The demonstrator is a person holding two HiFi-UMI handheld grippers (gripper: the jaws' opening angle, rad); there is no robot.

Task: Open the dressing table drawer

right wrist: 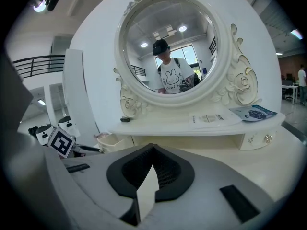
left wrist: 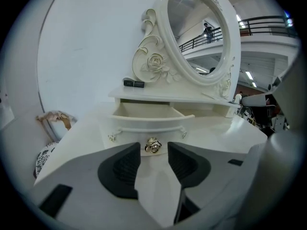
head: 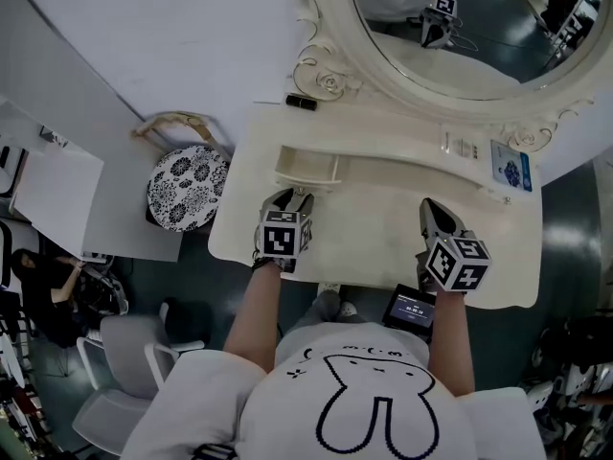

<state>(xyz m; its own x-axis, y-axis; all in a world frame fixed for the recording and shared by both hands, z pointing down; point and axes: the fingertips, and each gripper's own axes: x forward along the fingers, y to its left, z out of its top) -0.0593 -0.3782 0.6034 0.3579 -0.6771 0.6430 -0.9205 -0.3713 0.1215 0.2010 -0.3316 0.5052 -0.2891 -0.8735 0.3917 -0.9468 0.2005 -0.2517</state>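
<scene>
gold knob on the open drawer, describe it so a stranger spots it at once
Find the white dressing table with the oval mirror; under its shelf, at the left, one drawer stands pulled out. The knob is gold and rose-shaped, centred on that front, just ahead of the left gripper; the right drawer, with its own knob, is shut.

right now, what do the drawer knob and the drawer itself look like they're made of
Knob: looks like metal, gold-toned and polished. It shows bright glints and a moulded, rose-like shape, though plated plastic can't be ruled out.
Drawer: probably painted wood or board, cream with a smooth satin finish. The colour is even, no grain shows, and the curved front has a soft sheen.
</scene>
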